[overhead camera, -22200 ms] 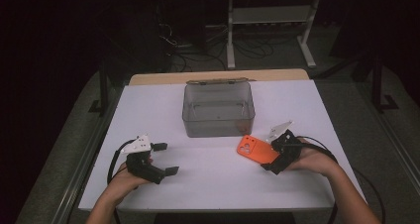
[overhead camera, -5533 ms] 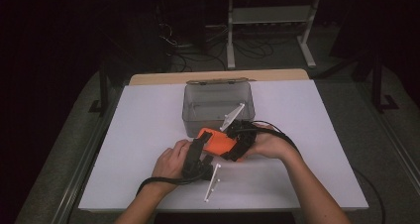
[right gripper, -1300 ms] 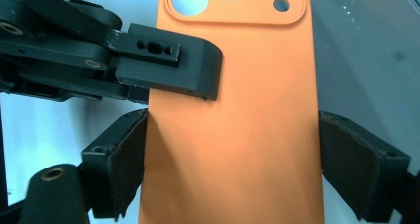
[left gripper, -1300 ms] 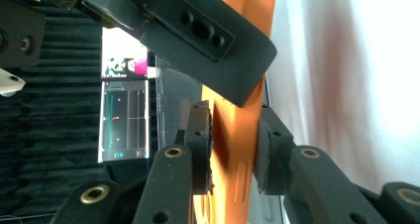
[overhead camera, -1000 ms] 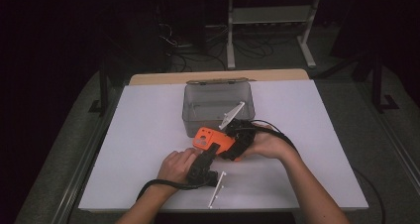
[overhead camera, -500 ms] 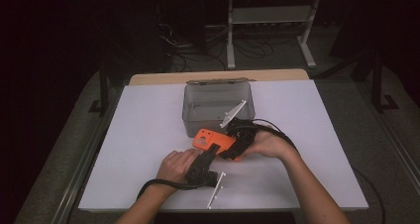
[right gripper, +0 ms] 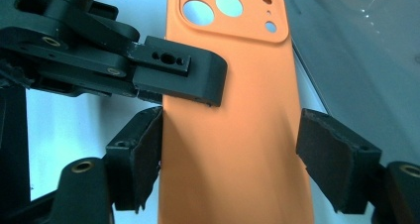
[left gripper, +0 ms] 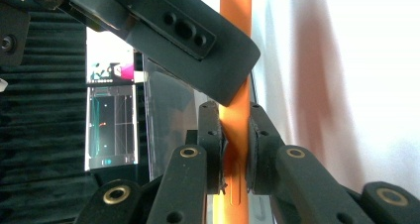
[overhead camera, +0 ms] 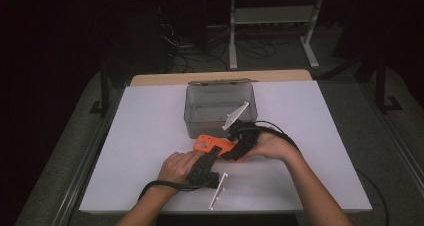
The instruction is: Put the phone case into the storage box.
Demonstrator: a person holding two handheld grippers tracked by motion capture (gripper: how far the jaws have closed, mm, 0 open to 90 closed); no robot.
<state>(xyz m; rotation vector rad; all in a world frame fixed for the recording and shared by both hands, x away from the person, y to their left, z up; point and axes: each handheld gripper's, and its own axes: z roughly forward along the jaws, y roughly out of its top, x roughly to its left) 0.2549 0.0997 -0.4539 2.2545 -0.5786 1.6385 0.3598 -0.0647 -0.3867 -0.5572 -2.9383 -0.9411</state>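
Orange phone case (overhead camera: 216,145) held above the white table (overhead camera: 150,121), just in front of the clear plastic box (overhead camera: 220,111). Left gripper (left gripper: 236,149): clenched on the case's thin edge, pads pressing both faces. Right gripper (right gripper: 230,154): jaws span the case's width; left pad touches the side, right pad appears slightly off it. Case back with camera cutouts faces the right gripper view.

The orange phone case (overhead camera: 215,145), camera cutouts showing, is held just above the table, before the clear box.
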